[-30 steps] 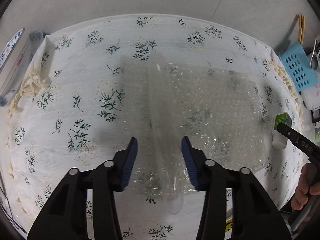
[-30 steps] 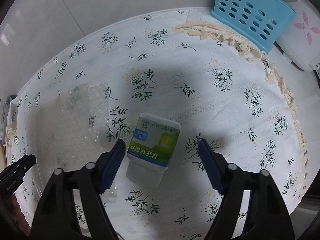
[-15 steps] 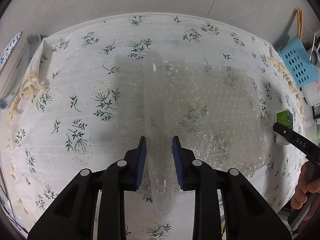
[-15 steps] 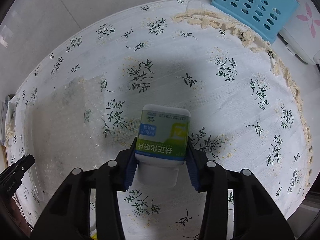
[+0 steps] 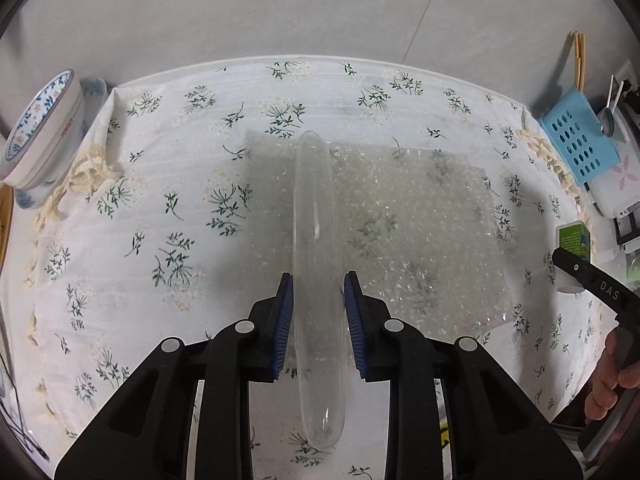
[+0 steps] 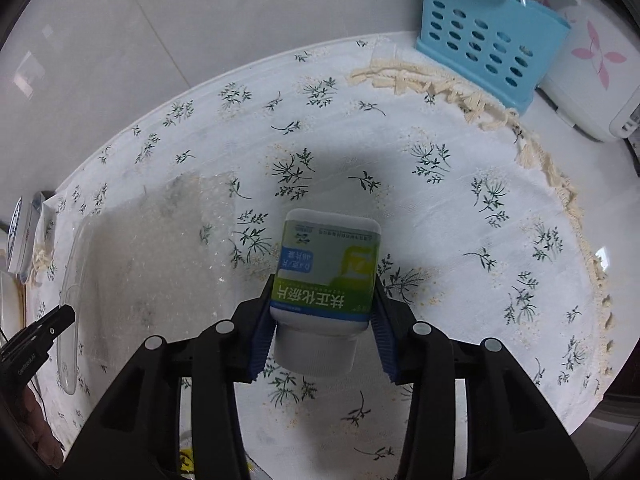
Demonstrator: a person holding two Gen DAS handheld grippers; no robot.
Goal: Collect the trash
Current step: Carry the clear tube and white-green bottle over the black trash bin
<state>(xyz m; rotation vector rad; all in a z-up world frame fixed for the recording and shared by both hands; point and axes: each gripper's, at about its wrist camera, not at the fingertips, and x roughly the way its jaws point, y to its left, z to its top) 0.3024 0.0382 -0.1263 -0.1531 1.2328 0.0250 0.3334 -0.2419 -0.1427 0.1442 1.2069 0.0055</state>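
Right gripper [image 6: 322, 320] clamping bottle [image 6: 326, 276], cap half-hidden

We read "DAS" in white on the black right gripper [image 5: 600, 286] arm, small red lettering we cannot make out on the floral bowl [image 5: 44, 132], and upside-down Chinese print on the green-labelled bottle [image 6: 326, 276].

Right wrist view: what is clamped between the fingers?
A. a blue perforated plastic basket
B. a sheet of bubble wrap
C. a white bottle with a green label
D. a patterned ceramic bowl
C: the white bottle with a green label sits between the right gripper fingers, both blue pads pressed against its sides.
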